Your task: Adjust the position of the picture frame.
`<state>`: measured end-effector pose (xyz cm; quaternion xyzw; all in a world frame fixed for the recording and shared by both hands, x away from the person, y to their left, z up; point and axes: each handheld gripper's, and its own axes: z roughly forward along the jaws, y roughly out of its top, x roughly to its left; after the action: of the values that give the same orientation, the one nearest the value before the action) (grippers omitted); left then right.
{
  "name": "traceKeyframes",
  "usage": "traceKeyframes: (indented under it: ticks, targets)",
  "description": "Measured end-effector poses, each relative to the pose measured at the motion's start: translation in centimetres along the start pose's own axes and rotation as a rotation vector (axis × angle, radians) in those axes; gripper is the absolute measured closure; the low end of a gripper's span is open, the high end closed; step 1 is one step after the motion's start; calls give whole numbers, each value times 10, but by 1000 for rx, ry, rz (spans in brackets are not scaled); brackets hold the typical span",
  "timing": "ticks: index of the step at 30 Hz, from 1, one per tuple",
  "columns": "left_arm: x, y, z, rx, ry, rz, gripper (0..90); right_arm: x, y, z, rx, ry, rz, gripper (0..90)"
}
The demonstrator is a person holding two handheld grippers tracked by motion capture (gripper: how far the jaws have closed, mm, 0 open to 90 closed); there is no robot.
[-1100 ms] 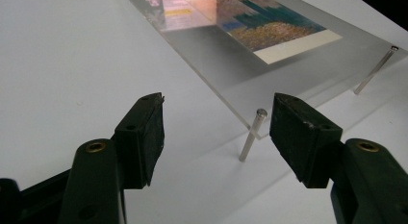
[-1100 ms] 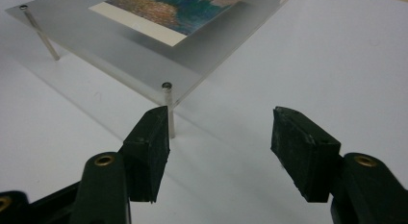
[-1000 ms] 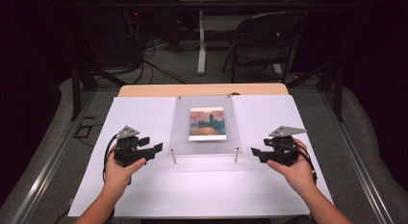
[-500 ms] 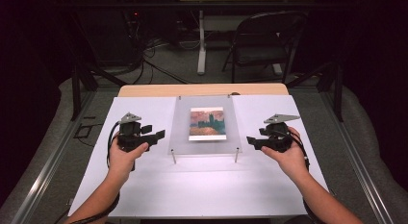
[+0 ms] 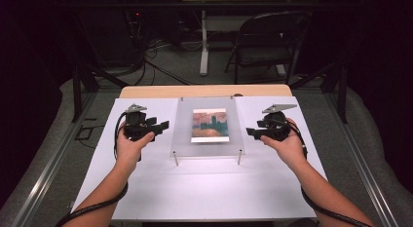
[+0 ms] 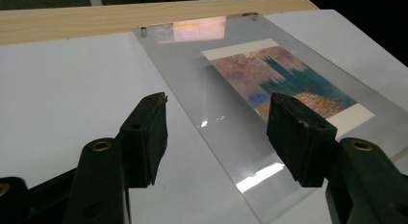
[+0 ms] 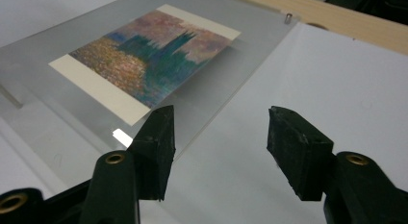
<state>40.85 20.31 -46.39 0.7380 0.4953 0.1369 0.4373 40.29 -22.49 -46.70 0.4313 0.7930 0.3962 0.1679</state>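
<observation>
Both hands have slid away from the person along the tabletop (image 5: 146, 198), so that each pair of tongs now stands level with the middle of the clear acrylic frame where a second ago they were beside its near corners. Left tongs (image 5: 164, 125) point inward at the frame's left edge, and right tongs (image 5: 251, 133) point inward at its right edge; each has just been closing a little, yet both stand fairly wide with nothing pressed between the pads. From the left gripper view the left tongs (image 6: 219, 132) straddle the frame's long edge, one jaw over the white sheet and the other over the acrylic, hovering above it rather than gripping. From the right gripper view the right tongs (image 7: 220, 137) do the same on the opposite edge. Between the two pairs lies the acrylic frame (image 5: 208, 146), raised on small metal standoff posts (image 5: 176, 159), with a postcard-sized painting print (image 5: 209, 125) sandwiched flat under the clear plate. As for progress, I judge the work to be at the approach stage: the hands are lined up on either side, but no edge is clamped, the frame rests on its posts, and the print sits square inside it. Gripping both edges and lifting or parting the plate seems yet to come.
</observation>
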Motion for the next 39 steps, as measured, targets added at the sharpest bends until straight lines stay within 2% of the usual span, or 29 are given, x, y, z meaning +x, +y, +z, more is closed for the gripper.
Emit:
traceKeyframes:
  ticks: [3,6,9,11,13,15,17,19,21,27,31,35,39]
  targets:
    - [1,5,5,4,-8,-11,390,-4,6,4,-20,-18,-23,408]
    - [2,9,10,-1,-22,-16,369,-8,12,8,-30,-29,-16,399]
    - [4,15,17,-7,-29,-32,348,-11,17,12,-27,-23,13,396]
    - [4,19,20,-12,-35,-35,336,-10,20,15,-27,-40,21,394]
    - [4,20,21,-21,-33,-33,328,-10,22,18,-27,-55,19,391]
    - [4,24,26,-35,-20,-9,324,-10,25,21,-36,-61,10,387]
    - [4,25,28,-28,-13,0,319,-9,26,23,-40,-63,13,384]
    - [4,28,33,1,6,1,319,-9,30,27,-32,-67,17,383]
    - [5,30,37,10,3,2,318,-10,32,31,-31,-62,21,383]
    - [11,34,46,6,14,-33,312,-13,38,42,-15,-79,32,373]
    - [13,37,50,14,27,-40,309,-16,42,47,-22,-93,24,365]
    - [15,39,55,21,31,-48,309,-17,46,51,-18,-77,58,382]
    - [16,40,60,28,32,-52,309,-19,51,57,-21,-85,52,379]
